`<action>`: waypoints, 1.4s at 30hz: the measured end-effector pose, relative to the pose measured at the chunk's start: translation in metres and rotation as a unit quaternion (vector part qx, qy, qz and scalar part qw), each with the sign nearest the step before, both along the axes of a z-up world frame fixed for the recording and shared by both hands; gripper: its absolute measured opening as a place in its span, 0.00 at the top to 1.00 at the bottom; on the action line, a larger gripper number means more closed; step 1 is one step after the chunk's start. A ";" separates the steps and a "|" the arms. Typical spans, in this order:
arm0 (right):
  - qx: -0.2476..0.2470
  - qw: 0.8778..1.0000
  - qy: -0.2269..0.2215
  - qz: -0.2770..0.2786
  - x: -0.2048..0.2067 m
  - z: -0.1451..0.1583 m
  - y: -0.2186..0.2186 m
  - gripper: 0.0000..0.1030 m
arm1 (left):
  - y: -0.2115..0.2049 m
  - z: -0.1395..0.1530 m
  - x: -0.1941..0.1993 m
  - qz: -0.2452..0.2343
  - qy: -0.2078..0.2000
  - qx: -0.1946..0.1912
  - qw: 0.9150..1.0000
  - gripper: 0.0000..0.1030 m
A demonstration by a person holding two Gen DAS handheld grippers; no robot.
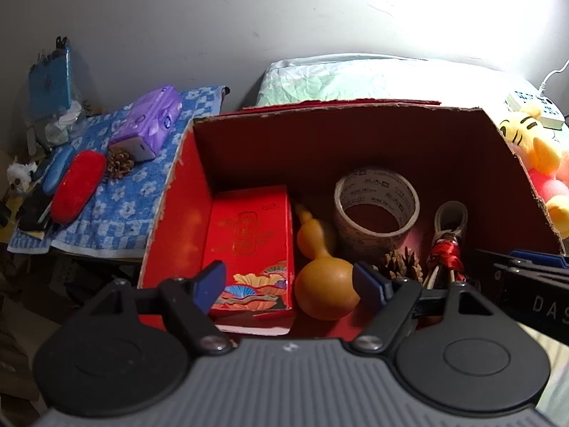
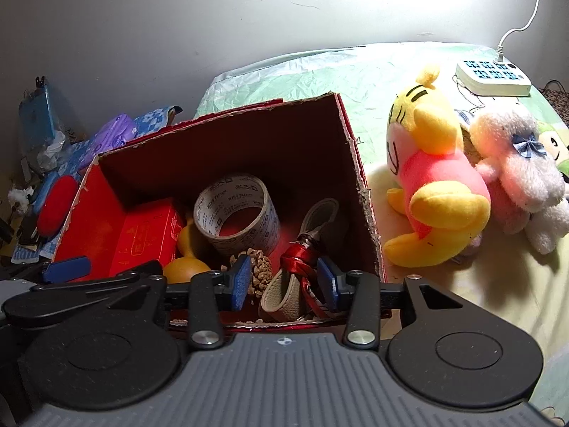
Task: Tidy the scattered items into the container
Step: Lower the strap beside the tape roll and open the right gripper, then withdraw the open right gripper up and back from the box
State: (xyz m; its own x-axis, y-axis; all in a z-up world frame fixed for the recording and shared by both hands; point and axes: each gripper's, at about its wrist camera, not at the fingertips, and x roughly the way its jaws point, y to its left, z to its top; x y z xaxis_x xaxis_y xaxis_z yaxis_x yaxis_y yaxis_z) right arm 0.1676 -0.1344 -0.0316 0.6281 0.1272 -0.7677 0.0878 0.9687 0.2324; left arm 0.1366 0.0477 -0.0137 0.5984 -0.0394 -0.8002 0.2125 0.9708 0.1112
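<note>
box (image 2: 359, 192): sat on the bed, already holding tape roll (image 2: 236, 213), gourd (image 1: 325, 281), red packet (image 1: 252, 245), pine cone (image 2: 259, 272).
left gripper (image 1: 290, 284): jaws wide apart, nothing in them, over the gourd.
right gripper (image 2: 284, 281): open too, empty, straddling the strap bundle (image 2: 302, 259).
risk: probably snagging that strap on lift-out, or bumping the box wall.
leftovers: yellow plush (image 2: 434, 178) still outside, beside the box.

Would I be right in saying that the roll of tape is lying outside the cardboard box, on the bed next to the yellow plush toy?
Not quite: the roll of tape lies inside the cardboard box, beside the gourd. The yellow plush toy is indeed on the bed, outside the box. The right wrist view shows this.
</note>
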 end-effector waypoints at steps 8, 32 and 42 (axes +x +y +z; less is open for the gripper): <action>0.001 1.000 -0.009 0.009 0.006 0.000 0.000 0.56 | 0.000 0.003 0.001 0.010 -0.021 0.000 1.000 0.13; -0.045 0.999 -0.025 0.017 0.020 -0.004 0.014 0.43 | 0.003 -0.015 0.025 0.013 -0.007 -0.017 1.000 0.13; -0.056 0.998 -0.020 0.033 0.021 -0.006 0.020 0.32 | 0.010 -0.017 0.026 0.028 0.003 -0.012 1.000 0.13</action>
